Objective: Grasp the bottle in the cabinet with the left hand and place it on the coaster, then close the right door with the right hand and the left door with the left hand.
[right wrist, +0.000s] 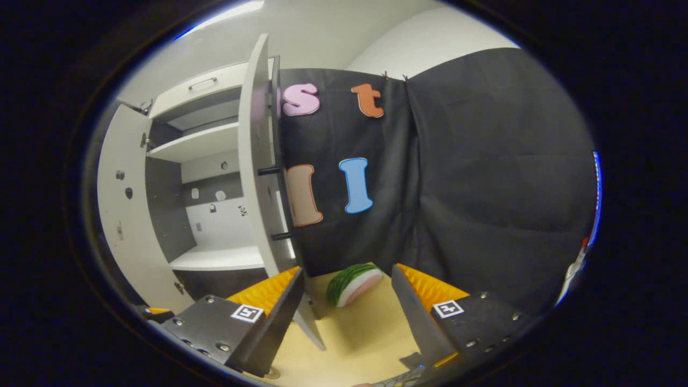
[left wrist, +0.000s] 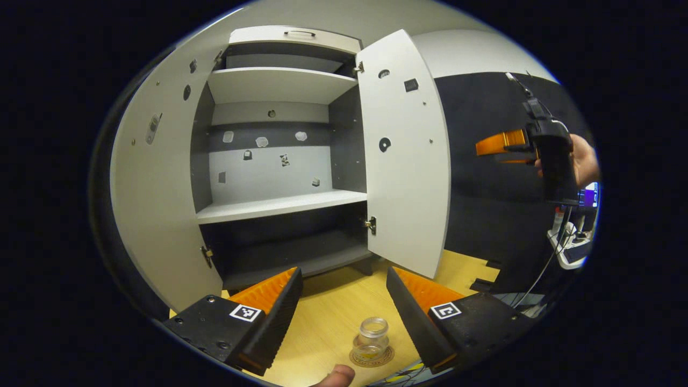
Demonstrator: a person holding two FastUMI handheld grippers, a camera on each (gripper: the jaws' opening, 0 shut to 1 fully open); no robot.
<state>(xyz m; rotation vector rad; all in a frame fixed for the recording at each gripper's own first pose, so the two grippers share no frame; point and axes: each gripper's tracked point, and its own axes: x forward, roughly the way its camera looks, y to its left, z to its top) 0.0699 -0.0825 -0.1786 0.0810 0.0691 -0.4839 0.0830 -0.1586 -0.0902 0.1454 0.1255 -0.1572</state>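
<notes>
One bottle (left wrist: 372, 337) stands between open left hand-held gripper (left wrist: 344, 317) fingers.

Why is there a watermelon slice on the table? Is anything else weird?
The watermelon slice lies alone on the table beside the open right door, which looks odd. Otherwise things look tidy: the bottle stands upright on its coaster, nothing spilled.

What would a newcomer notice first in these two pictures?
First, the white cabinet with both doors wide open and bare shelves. Next, the small clear bottle standing on the coaster on the wooden table, between the open left gripper fingers.
</notes>
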